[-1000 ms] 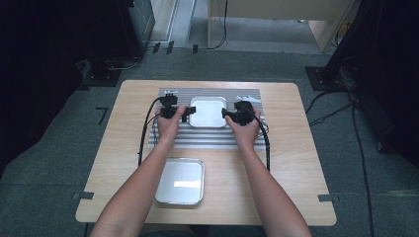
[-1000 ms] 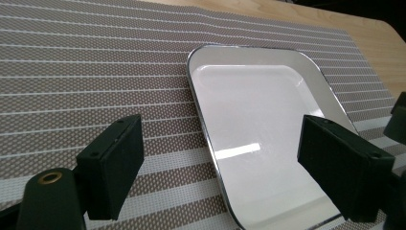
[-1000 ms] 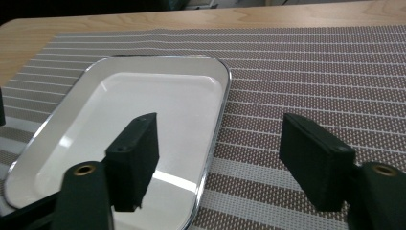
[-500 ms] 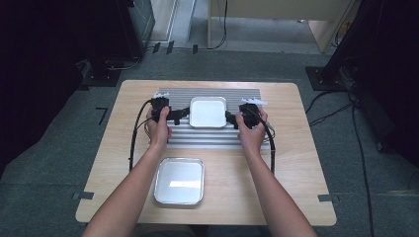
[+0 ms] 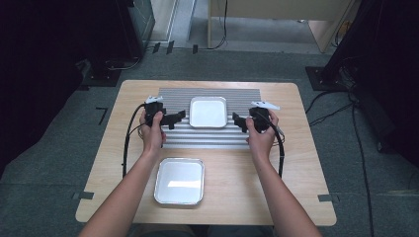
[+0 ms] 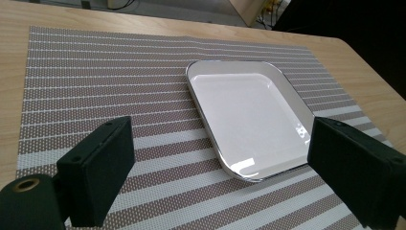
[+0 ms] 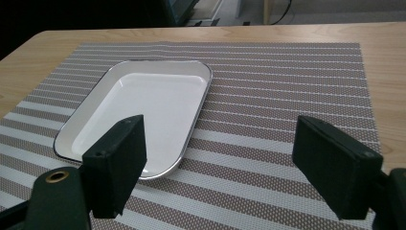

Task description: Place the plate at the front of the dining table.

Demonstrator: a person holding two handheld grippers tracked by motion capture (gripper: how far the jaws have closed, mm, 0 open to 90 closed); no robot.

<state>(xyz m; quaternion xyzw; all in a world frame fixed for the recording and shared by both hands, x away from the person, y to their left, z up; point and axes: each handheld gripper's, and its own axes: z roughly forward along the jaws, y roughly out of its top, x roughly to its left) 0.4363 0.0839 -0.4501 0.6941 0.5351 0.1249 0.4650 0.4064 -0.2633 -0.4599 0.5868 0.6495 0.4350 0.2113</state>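
White tray (image 7: 143,105) on striped mat (image 7: 287,96)

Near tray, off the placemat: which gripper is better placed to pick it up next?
Left, probably. The left gripper is open and sits just beyond the near tray's left corner; the right gripper, also open, is farther off to the side.

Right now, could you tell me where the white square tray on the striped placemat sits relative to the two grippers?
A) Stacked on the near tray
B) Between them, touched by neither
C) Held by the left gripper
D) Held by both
B: the white square tray lies flat on the striped placemat, with the left gripper and right gripper open on either side, clear of its rim.
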